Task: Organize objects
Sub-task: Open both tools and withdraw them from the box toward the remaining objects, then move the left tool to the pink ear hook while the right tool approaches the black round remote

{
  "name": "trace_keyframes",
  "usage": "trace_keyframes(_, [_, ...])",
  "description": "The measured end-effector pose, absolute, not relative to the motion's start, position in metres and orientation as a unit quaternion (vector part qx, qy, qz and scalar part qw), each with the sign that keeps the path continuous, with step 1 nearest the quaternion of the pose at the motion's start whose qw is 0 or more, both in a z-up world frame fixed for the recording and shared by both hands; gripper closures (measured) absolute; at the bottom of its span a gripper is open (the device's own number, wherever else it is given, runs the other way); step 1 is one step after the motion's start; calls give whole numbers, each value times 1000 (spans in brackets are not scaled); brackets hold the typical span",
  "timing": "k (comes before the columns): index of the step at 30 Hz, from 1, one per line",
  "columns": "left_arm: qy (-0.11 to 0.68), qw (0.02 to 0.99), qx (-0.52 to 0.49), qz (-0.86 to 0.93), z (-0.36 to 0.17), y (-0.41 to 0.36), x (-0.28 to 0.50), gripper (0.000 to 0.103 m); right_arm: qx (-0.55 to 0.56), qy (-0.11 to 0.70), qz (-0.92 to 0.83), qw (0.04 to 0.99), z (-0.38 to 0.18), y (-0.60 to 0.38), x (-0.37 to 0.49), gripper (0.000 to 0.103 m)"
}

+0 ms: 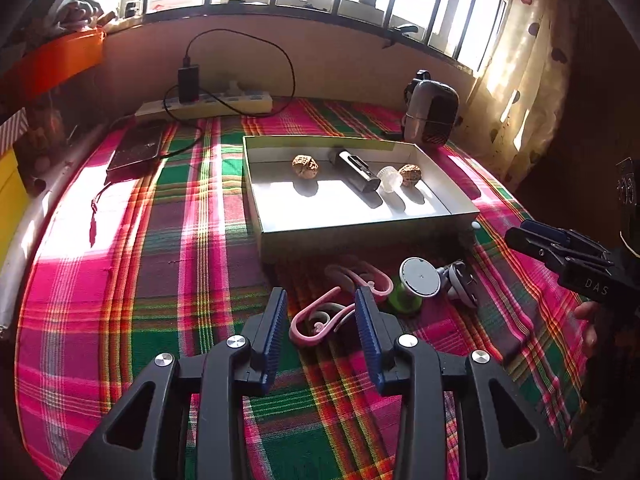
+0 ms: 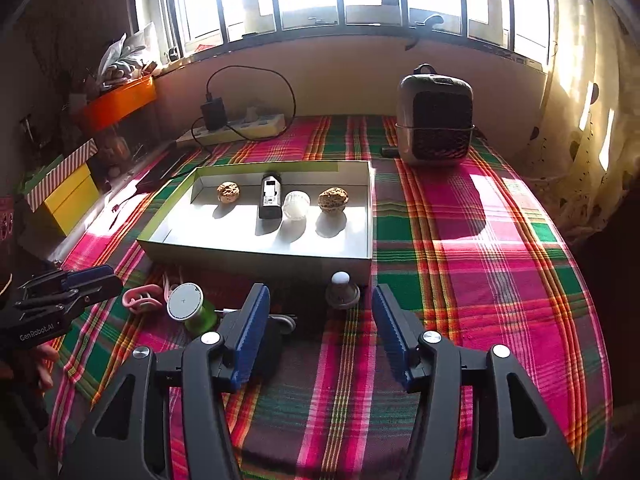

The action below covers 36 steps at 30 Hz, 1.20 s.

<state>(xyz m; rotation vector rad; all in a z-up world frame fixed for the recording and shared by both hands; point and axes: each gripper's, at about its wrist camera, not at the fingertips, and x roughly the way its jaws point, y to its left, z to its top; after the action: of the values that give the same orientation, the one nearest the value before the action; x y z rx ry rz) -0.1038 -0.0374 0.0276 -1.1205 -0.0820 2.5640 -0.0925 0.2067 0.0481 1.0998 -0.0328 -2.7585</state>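
A sunlit plaid cloth point(image 2: 460, 240) lies under barred windows. The tray point(image 2: 160, 240) holds two walnuts point(image 2: 228, 192), a black device point(image 2: 269, 196) and a white cap point(image 2: 296, 205). Left gripper point(image 1: 322, 312) gapes, empty; a pink hook point(image 1: 308, 320) lies on the cloth between its fingers. Right gripper point(image 2: 320, 312) stands wide, empty, a knob point(image 2: 342, 290) at its twelve o'clock, touching nothing. A green spool point(image 2: 188, 306) sits at its ten.

The left tool point(image 1: 321, 312) fills the bottom of the frame, its blue-padded jaws apart with nothing pressed between them. Just beyond them a pink ear-hook earphone point(image 1: 308, 322) lies on the plaid cloth point(image 1: 132, 280). To its right stands a green spool with a grey round top point(image 1: 416, 284). In the centre, an open white box point(image 1: 352, 216) holds two walnuts point(image 1: 305, 166), a dark cylinder point(image 1: 356, 172) and a small clear piece point(image 1: 390, 179). The right tool point(image 1: 560, 252) enters at the right edge.
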Motion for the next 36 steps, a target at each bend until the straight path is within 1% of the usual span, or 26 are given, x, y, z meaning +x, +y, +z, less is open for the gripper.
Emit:
trace_keyframes(7, [-16,175,-403,898,18,-30,-103,69,378,-25,-923,69,40,227,-88,46])
trace_keyframes(11, [8,164,-405,900,14,-28,-103,69,387,-33,-919,61,32,236,-87,46])
trace_keyframes(18, [13,174,-415,893,6,-25,-110,69,396,-43,-915,57,24,244,-87,46])
trace_keyframes(27, [25,188,-425,885,0,-12,-120,68,401,-36,-912,77,23,230,-91,46])
trace_keyframes(36, [3,184,-424,887,-1,-14,-125,68,401,-42,-907,117,21,211,-90,46])
